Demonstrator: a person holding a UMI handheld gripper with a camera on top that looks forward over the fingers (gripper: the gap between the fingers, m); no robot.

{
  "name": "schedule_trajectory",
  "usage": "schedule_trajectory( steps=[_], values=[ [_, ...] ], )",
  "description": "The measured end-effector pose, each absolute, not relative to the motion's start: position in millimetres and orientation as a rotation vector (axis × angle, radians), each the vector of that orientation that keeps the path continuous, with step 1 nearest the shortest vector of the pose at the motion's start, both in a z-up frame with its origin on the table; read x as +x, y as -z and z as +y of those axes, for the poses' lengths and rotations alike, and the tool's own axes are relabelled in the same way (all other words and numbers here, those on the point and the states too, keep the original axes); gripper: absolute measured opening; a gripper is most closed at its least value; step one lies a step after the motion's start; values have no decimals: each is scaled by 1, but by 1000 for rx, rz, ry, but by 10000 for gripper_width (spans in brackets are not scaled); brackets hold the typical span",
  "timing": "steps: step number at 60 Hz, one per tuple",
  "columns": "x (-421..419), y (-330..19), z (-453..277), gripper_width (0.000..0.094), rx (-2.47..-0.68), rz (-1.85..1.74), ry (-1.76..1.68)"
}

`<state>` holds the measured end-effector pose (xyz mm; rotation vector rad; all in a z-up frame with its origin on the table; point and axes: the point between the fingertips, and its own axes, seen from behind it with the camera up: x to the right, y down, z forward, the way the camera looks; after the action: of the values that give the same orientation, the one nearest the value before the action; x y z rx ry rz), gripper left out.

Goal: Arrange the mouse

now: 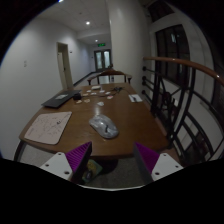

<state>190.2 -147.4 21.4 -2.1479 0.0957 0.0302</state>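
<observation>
Gripper view: small grey rounded computer mouse (102, 125) on brown wooden oval table (130, 125), 12 o'clock, just beyond fingers. Claw (111, 158) spread wide, purple pads (75, 157) apart, holding nothing, touching nothing.

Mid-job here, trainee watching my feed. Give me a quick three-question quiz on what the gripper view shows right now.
1. True or false: the gripper is shut on the mouse.
2. Where does the mouse lie? A) between the fingers B) on the wooden table, just ahead of the fingers C) on the paper sheet
3. Fill in: the dark flat object lies ____ the mouse, farther up the table.

Key: 1 false, the fingers are open and apart from it. 2 B. 3 beyond.
</observation>
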Motion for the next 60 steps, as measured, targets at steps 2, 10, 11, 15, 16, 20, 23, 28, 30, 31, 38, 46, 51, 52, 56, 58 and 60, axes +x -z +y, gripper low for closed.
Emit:
schedule_trajectory(
  steps=[2, 10, 11, 15, 16, 20, 23, 28, 30, 31, 38, 46, 51, 52, 56, 58, 60],
  values=[
    [186, -17, -144, 852, -2159, 102, -49],
    [143, 11, -70, 852, -2178, 96, -44],
    [143, 14, -63, 849, -2179, 92, -24],
    [165, 17, -61, 845, -2193, 100, 43],
    [168, 17, -55, 842, -2184, 100, 63],
    [176, 18, -39, 862, -2173, 100, 60],
    [182, 18, -26, 844, -2174, 116, 65],
    [192, 18, -3, 840, -2171, 135, 79],
    [196, 18, 6, 825, -2172, 143, 84],
    [198, 18, 10, 815, -2172, 149, 83],
    [215, 19, 26, 513, -2161, 217, 97],
    [214, 16, 24, 353, -2155, 227, 60],
    [220, -14, 12, 340, -2096, 301, 32],
    [221, -27, 10, 337, -2068, 297, 44],
    [205, -76, -2, 337, -2006, 246, 73],
    [184, -102, -6, 337, -1972, 234, 41],
    [157, -130, -4, 337, -1935, 202, -3]
  ],
)
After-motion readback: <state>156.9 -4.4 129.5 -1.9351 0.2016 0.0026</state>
